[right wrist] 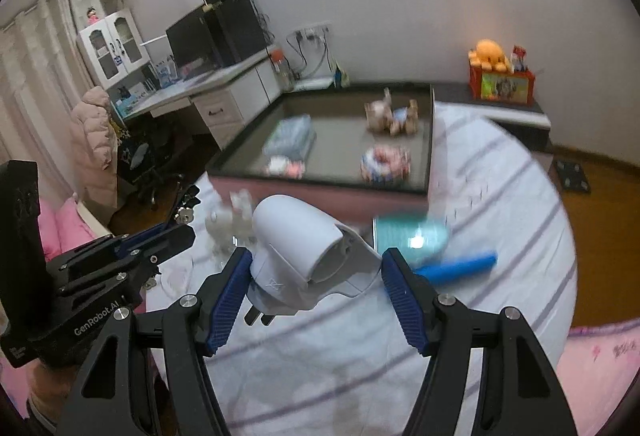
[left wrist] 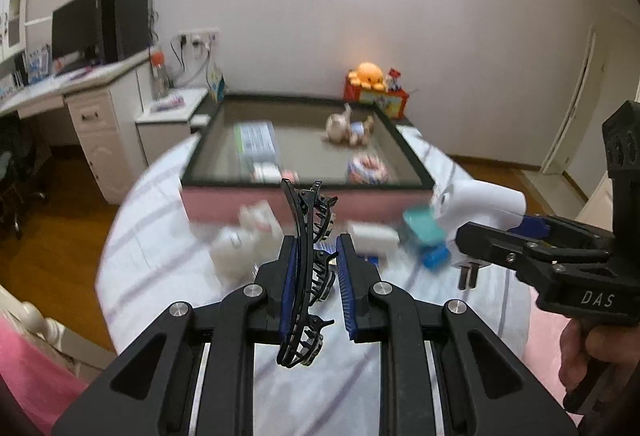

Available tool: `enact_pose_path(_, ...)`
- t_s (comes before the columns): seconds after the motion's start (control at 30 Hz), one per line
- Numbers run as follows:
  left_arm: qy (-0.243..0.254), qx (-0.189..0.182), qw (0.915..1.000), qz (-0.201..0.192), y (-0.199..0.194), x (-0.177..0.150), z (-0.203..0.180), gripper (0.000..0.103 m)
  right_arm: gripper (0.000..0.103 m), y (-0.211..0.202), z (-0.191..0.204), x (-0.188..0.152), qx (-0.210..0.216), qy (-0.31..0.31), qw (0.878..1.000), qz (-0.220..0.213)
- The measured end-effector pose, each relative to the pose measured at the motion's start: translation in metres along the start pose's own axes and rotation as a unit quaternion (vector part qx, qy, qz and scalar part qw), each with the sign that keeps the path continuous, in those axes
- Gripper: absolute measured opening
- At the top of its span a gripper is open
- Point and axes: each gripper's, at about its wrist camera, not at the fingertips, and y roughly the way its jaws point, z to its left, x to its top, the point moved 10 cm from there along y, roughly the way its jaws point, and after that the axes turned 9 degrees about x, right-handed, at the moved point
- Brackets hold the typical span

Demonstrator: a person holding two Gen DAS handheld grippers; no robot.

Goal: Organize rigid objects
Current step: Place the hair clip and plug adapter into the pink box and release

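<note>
Left hand-held gripper level — hair clip upright

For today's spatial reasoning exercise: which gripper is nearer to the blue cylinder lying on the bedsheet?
Right. The right gripper, holding a white plug adapter, hangs just short of the blue cylinder. The left gripper, holding a black hair clip, is farther off to its left.

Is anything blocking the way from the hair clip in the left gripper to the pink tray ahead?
Nothing visible does. The hair clip sits above the bedsheet, the pink tray straight ahead; small white items lie lower, before its wall.
</note>
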Motion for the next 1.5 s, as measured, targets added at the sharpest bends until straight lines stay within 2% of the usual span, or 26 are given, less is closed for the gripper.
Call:
enact_pose_path(0.17, 0.001, 0.014, 0.9996, -0.025, 0.011, 0.044, 0.011, 0.019, 0.068, 0.006, -0.002, 0.044, -0.006, -0.023, 1.0, -0.015)
enact_pose_path(0.3, 0.001, 0.02, 0.9994, -0.028, 0.036, 0.074, 0.015, 0.019, 0.068, 0.026, -0.011, 0.075, -0.01, -0.029, 0.999, -0.014)
enact_pose_path(0.5, -0.002, 0.019, 0.9998, 0.003, 0.097, 0.101, 0.014, 0.019, 0.068, 0.076, -0.036, 0.103, -0.017, -0.024, 0.999, 0.014)
enact_pose_path(0.73, 0.007, 0.012, 0.9981, 0.06, 0.156, 0.096, 0.003, 0.021, 0.068, 0.132, -0.072, 0.105, -0.032, -0.003, 0.998, 0.061)
enact_pose_path(0.8, 0.011, 0.016, 0.9975, 0.068, 0.163, 0.093, 0.001, 0.026, 0.069, 0.144, -0.081, 0.101, -0.037, 0.006, 0.997, 0.074)
enact_pose_path(0.83, 0.012, 0.023, 0.9971, 0.071, 0.165, 0.091, 0.002, 0.042, 0.072, 0.146, -0.083, 0.099, -0.036, 0.01, 0.996, 0.078)
enact_pose_path(0.87, 0.011, 0.029, 0.9972, 0.068, 0.164, 0.091, 0.004, 0.058, 0.076, 0.147, -0.083, 0.097, -0.034, 0.013, 0.996, 0.079)
enact_pose_path(0.9, 0.008, 0.038, 0.9972, 0.063, 0.163, 0.091, 0.008, 0.068, 0.081, 0.145, -0.086, 0.097, -0.042, 0.016, 0.996, 0.077)
enact_pose_path(0.93, 0.004, 0.046, 0.9975, 0.054, 0.158, 0.092, 0.012, 0.089, 0.083, 0.143, -0.088, 0.097, -0.046, 0.019, 0.996, 0.074)
enact_pose_path(0.97, -0.001, 0.049, 0.9978, 0.045, 0.152, 0.093, 0.016, 0.101, 0.084, 0.138, -0.088, 0.097, -0.04, 0.027, 0.996, 0.068)
enact_pose_path(1.0, -0.007, 0.054, 0.998, 0.032, 0.146, 0.095, 0.02, 0.103, 0.087, 0.135, -0.088, 0.097, -0.038, 0.033, 0.997, 0.065)
enact_pose_path(1.07, -0.013, 0.063, 0.9978, 0.015, 0.133, 0.099, 0.026, 0.103, 0.103, 0.126, -0.088, 0.098, -0.043, 0.038, 0.997, 0.056)
enact_pose_path(1.23, -0.011, 0.104, 0.9943, -0.021, 0.093, 0.103, 0.039, 0.103, 0.103, 0.096, -0.07, 0.1, -0.034, 0.044, 0.998, 0.021)
enact_pose_path(1.5, -0.024, 0.113, 0.9918, -0.055, 0.025, 0.094, 0.04, 0.103, 0.103, 0.036, -0.024, 0.095, -0.031, 0.026, 0.999, -0.03)
